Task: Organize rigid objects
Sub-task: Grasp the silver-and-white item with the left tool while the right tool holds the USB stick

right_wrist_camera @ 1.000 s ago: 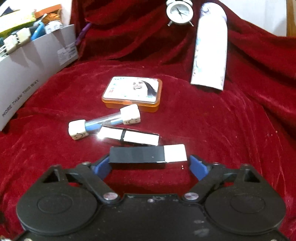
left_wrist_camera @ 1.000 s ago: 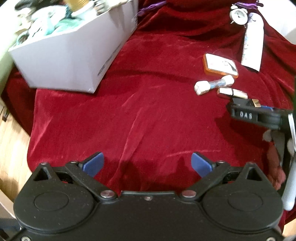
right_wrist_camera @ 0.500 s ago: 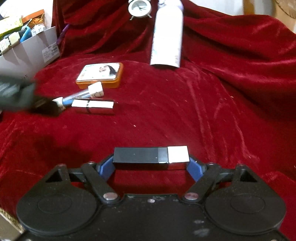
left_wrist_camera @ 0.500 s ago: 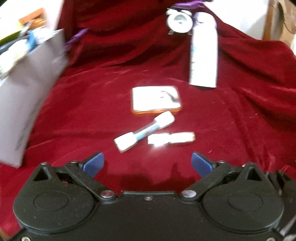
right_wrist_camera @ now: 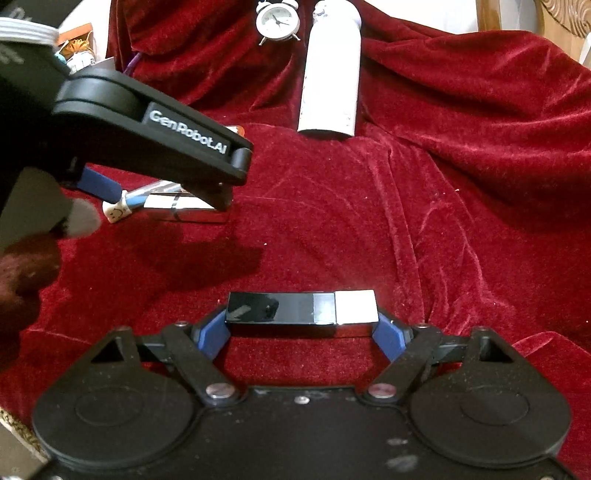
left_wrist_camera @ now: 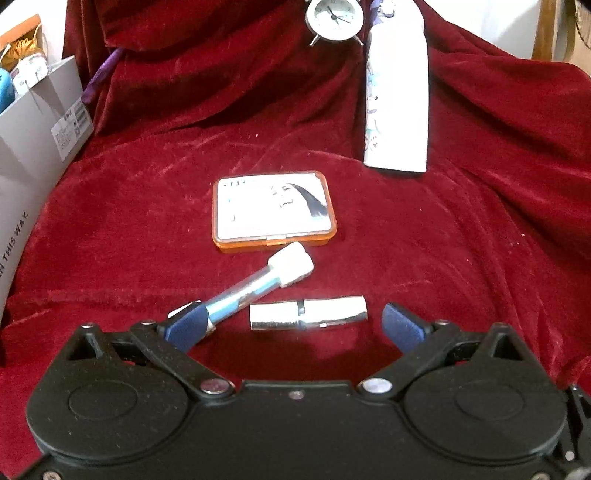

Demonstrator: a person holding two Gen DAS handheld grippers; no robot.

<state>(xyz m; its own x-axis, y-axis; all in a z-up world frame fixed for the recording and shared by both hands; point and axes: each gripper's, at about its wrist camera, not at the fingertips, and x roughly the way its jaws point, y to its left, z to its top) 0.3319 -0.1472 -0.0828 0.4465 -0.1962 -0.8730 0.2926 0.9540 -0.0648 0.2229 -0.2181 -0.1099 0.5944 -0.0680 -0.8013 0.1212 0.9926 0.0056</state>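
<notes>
My left gripper (left_wrist_camera: pixel 293 326) is open, low over the red cloth, its jaws either side of a silver lipstick tube (left_wrist_camera: pixel 308 312). A clear tube with white end caps (left_wrist_camera: pixel 258 286) lies slantwise, its near end against the left fingertip (left_wrist_camera: pixel 184 326). An orange case with a woman's face (left_wrist_camera: pixel 274 211) lies just beyond. My right gripper (right_wrist_camera: pixel 301 328) is shut on a black and silver bar (right_wrist_camera: pixel 303 313), held across its jaws. The left gripper (right_wrist_camera: pixel 155 147) also shows in the right wrist view, over the silver tube (right_wrist_camera: pixel 184 210).
A grey box (left_wrist_camera: pixel 33 147) full of items stands at the left. A white bottle (left_wrist_camera: pixel 397 99) lies at the back beside a small alarm clock (left_wrist_camera: pixel 334 18). The red cloth (right_wrist_camera: pixel 443 184) is folded and rumpled at the right.
My left gripper swung from facing the box to the objects and came down around the silver tube. My right gripper drew back to the right with the bar still held.
</notes>
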